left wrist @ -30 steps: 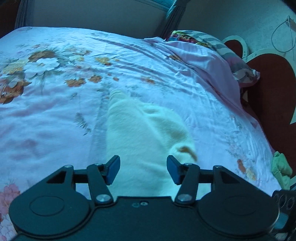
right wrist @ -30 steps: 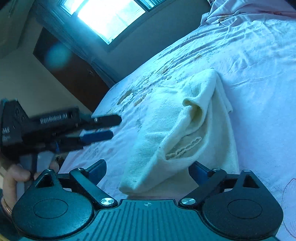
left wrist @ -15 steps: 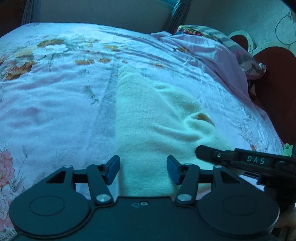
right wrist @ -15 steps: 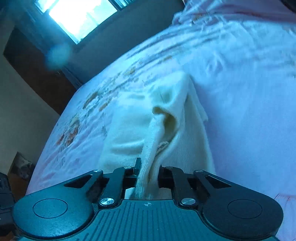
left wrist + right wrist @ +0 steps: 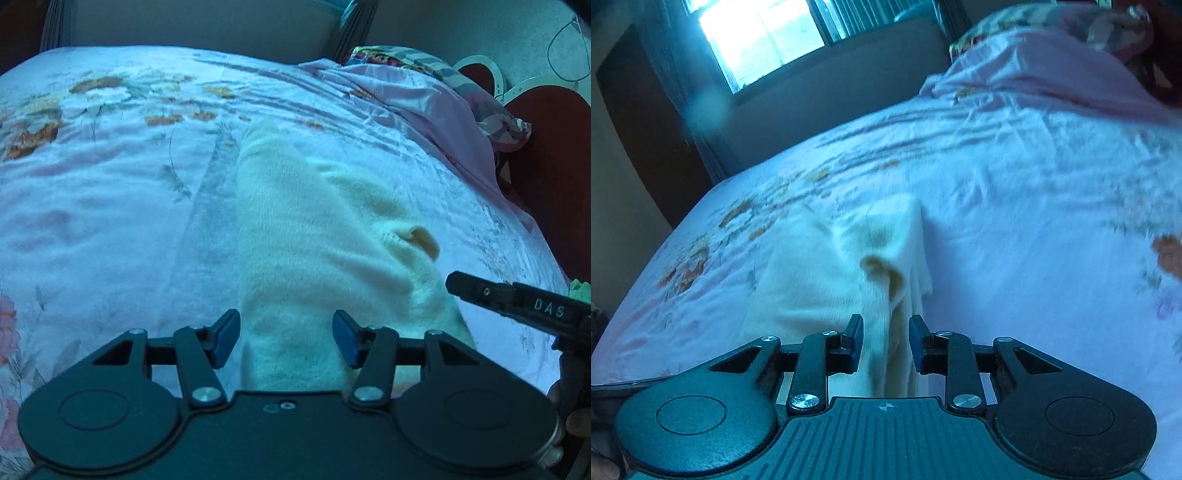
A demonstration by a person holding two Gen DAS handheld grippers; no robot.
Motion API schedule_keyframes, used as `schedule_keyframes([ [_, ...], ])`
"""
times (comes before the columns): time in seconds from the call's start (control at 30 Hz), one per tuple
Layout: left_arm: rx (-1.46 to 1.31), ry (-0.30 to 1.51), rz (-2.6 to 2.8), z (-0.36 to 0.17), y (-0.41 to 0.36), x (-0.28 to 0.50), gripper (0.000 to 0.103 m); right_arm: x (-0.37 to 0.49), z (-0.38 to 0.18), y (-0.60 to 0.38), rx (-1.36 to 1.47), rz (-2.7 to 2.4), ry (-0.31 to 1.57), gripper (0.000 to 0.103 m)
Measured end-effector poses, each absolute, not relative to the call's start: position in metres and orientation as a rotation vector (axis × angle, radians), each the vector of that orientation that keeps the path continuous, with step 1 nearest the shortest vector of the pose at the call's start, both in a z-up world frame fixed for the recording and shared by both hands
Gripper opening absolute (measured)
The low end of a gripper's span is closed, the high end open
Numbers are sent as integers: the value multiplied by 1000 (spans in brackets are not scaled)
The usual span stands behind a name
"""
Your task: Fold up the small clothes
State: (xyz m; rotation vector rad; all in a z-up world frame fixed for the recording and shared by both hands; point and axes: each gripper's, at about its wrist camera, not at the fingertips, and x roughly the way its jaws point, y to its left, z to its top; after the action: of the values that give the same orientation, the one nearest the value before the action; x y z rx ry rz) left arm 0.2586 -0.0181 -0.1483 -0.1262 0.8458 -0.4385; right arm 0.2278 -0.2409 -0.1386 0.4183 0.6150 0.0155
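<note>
The left tongs [image 5: 286, 341] are standing wide apart, released, with the near end of the cream sweater [image 5: 317, 251] lying between and beyond the blue pads [image 5: 226, 338] without either pad touching it. The right tongs [image 5: 885, 343] are partly parted around a raised ridge of the same sweater [image 5: 849, 280]; the left pad is touching the knit, the right pad is sitting just beside it with a sliver of gap, so the cloth is standing between them rather than being firmly pinched. In the left view, the tip of the right tongs [image 5: 480, 291] is reaching in from the right edge, ending just beside the sweater's right border.

The sweater is lying lengthwise on the bed [image 5: 110, 221], spread over a pale floral sheet, with a small curled opening near its right side. Beyond it, a rumpled pink cover [image 5: 424, 107] and a patterned pillow [image 5: 491, 110] are sitting at the head of the bed. A bright window [image 5: 764, 37] is showing behind the bed in the right view.
</note>
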Motion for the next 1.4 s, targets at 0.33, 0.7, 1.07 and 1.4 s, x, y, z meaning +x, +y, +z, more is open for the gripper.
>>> schedule_keyframes([
  [0.33,-95,836,-454,-146,-66,340,50,338,-135,-217,342,54,633,27],
  [0.7,-135,780,-454,-149,-58,358,50,354,-157,-250,276,-18,641,25],
  [1.07,-79,843,-387,-165,-72,389,51,413,-170,-248,206,-58,758,25],
  [1.4,-87,811,-406,-156,-36,277,55,266,-135,-212,174,74,635,25],
])
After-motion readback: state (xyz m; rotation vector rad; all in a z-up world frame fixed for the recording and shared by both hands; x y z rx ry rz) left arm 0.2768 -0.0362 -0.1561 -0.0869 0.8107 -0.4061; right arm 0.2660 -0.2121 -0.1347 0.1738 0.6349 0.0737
